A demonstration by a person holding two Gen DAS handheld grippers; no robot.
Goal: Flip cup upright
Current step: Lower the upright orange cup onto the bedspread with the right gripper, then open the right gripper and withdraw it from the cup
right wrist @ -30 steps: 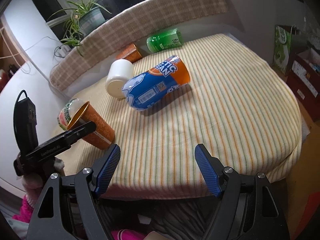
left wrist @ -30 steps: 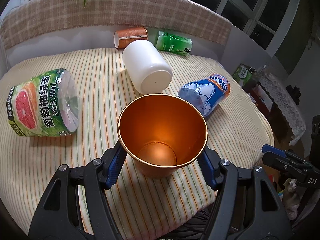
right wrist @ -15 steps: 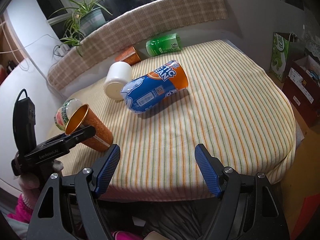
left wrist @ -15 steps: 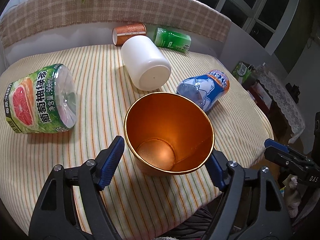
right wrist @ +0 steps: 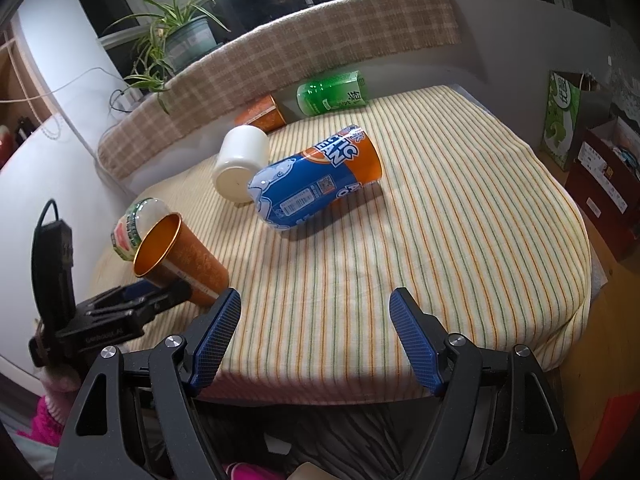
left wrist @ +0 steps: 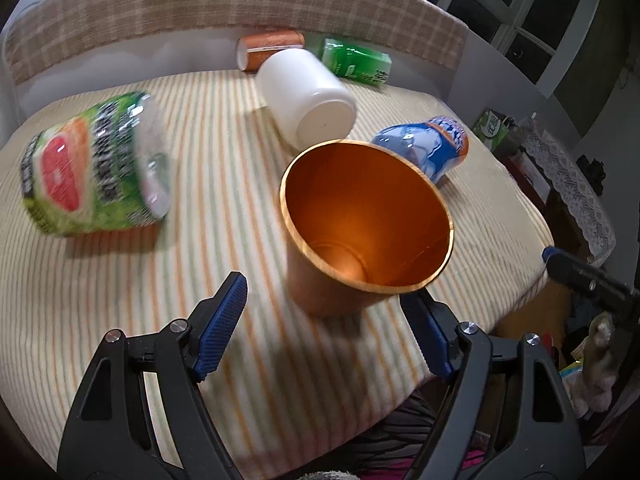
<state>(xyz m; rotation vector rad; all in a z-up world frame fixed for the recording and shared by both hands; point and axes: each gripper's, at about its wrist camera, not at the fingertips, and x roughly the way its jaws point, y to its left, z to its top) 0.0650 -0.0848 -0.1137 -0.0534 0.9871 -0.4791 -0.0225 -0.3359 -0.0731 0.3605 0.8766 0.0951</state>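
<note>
An orange metallic cup (left wrist: 366, 232) stands mouth up on the striped tablecloth, leaning a little; it also shows in the right wrist view (right wrist: 180, 256) at the table's left edge. My left gripper (left wrist: 326, 322) is open, its blue pads on either side of the cup's lower part and apart from it. It shows as a black tool (right wrist: 120, 312) in the right wrist view, just below the cup. My right gripper (right wrist: 316, 332) is open and empty at the table's near edge.
On the striped table (right wrist: 460, 216) lie a blue and orange cup (right wrist: 316, 184), a white cup (right wrist: 240, 162), a green grapefruit bottle (left wrist: 96, 168), an orange can (left wrist: 272, 48) and a green bottle (left wrist: 356, 62). A plaid backrest (right wrist: 320, 48) rims the far side; boxes (right wrist: 604, 184) stand right.
My left gripper's jaws opened and let go of the orange cup, then drew back and left a little. The cup stays mouth up on the cloth. The right gripper barely moved.
</note>
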